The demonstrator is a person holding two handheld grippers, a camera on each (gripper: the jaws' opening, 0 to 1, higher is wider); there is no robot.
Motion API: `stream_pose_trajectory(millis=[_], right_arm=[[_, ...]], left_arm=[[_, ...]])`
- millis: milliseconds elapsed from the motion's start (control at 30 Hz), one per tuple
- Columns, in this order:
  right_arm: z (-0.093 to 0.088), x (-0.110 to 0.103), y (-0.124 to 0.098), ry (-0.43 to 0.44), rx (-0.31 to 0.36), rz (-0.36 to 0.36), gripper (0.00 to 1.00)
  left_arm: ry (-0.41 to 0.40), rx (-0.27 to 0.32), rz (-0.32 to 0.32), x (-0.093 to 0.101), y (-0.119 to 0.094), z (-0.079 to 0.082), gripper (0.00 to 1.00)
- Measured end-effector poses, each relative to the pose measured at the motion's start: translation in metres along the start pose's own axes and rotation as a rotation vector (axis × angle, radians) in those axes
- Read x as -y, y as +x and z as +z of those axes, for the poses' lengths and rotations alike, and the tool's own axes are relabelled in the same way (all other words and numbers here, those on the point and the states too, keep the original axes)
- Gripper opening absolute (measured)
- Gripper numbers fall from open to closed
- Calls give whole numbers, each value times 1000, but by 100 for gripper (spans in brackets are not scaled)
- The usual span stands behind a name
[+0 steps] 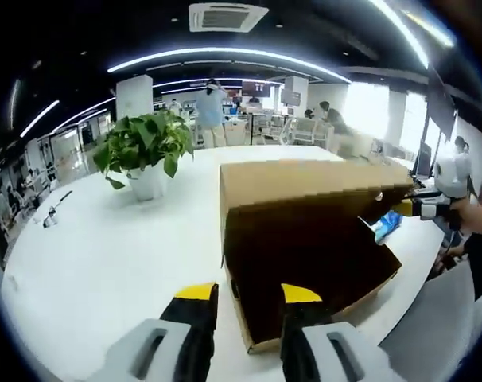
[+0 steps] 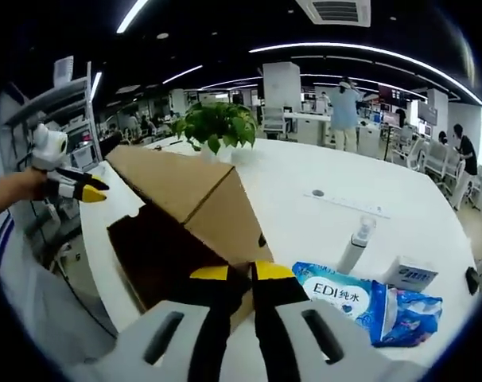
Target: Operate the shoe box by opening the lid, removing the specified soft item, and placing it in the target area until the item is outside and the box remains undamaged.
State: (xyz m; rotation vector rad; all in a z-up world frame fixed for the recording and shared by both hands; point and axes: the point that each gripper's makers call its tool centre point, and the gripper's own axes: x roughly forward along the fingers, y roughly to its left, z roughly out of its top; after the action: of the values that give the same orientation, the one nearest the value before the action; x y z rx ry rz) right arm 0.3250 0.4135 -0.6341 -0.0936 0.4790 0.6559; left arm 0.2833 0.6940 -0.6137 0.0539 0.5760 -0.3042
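A brown cardboard shoe box (image 1: 320, 310) lies on the white table with its lid (image 1: 305, 183) raised like a tent. The inside is dark, and I cannot make out any contents. My left gripper (image 1: 249, 293) is open just short of the box's near corner. It also appears at the left of the right gripper view, as the left gripper (image 2: 98, 191) in a hand. My right gripper (image 2: 241, 272) has its jaws close together on the lid's side edge (image 2: 225, 231). From the left it shows as the right gripper (image 1: 406, 208) at the lid's right corner. A blue soft wipes pack (image 2: 344, 296) lies on the table beside the box.
A potted green plant (image 1: 144, 151) stands behind the box on the round white table (image 1: 106, 255). Next to the wipes pack are a small white carton (image 2: 412, 277) and a white bottle (image 2: 355, 243). People and desks fill the office behind.
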Motion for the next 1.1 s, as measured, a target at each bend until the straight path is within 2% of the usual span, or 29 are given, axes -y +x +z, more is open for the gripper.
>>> stream_pose_trajectory(millis=[233,400,700,900,1100], right_arm=[[-16,-7,-2,-44,-24,15,10],[-27,-12,-2,-96,-49,25,12],[-42,-22,-4,-129,-69,54,17],[-47,-34,-8,-180,-70,100,25],[-53,-52,-11,-245,-77,169,39]], left_arm=[[39,14,-18,4,2,8,31],[59,-14,-36,9,5,-4,31],[66,-53,-53,14,4,-25,31],[79,-77,-67,18,3,-36,33],[124,-127,-78,21,5,-50,35]])
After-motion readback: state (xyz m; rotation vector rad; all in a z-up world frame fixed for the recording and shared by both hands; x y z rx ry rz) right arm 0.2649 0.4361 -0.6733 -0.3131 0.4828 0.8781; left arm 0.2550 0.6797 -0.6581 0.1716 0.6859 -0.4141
